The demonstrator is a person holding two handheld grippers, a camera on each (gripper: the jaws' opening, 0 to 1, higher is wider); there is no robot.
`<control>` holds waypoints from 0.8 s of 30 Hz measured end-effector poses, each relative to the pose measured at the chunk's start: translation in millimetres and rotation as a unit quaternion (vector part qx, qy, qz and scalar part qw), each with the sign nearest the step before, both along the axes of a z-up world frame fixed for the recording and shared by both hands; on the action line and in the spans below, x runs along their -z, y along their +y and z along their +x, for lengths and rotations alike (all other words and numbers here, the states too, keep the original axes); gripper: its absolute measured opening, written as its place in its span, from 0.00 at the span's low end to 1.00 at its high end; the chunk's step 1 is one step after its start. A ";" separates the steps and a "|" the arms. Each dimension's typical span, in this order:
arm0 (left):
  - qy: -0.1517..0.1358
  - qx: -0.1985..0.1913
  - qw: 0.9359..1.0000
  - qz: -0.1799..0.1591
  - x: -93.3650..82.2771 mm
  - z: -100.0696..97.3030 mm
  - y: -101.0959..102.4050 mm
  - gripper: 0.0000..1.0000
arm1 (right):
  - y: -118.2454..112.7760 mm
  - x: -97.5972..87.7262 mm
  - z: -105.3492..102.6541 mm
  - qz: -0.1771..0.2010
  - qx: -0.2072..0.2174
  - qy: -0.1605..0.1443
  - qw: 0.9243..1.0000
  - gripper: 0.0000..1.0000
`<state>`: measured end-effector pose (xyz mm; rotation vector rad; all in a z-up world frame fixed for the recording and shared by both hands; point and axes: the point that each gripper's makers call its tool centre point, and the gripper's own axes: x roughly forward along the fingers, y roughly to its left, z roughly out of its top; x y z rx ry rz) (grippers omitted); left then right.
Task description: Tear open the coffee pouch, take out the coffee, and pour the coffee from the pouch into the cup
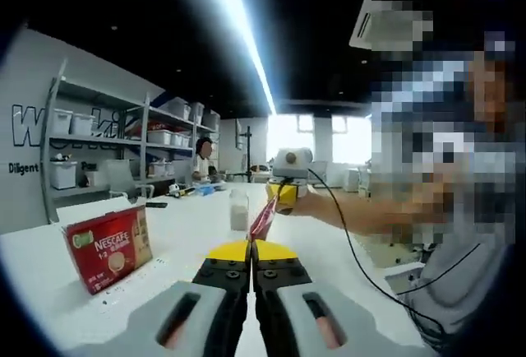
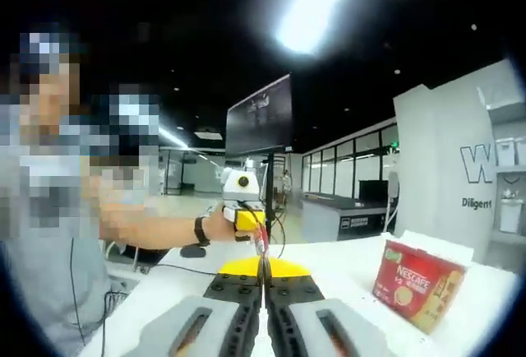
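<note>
**Q:** What are your fingers doing right now?

**Me:** My left gripper [image 1: 251, 252] is pinching one end of the coffee pouch [image 1: 265, 215], fingers [image 1: 228, 252] pressed together on it. My right gripper [image 2: 264, 268] is clamping the other end, fingers [image 2: 242, 268] closed tight too. So the thin red pouch is stretching between the two, up in the air over the white table [image 1: 177, 225].

**Q:** And the cup?

**Me:** The clear cup [image 1: 239, 210] is sitting upright on the table just behind the pouch. A red coffee box [image 1: 108, 247] is standing off to the side, well apart from it.
</note>
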<state>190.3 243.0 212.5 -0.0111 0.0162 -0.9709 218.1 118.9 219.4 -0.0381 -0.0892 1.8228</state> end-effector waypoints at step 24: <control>0.003 -0.017 0.999 0.031 43.4 -123.6 -47.5 0.03 | -52.7 48.4 -125.2 0.019 -0.020 0.001 1.000 0.02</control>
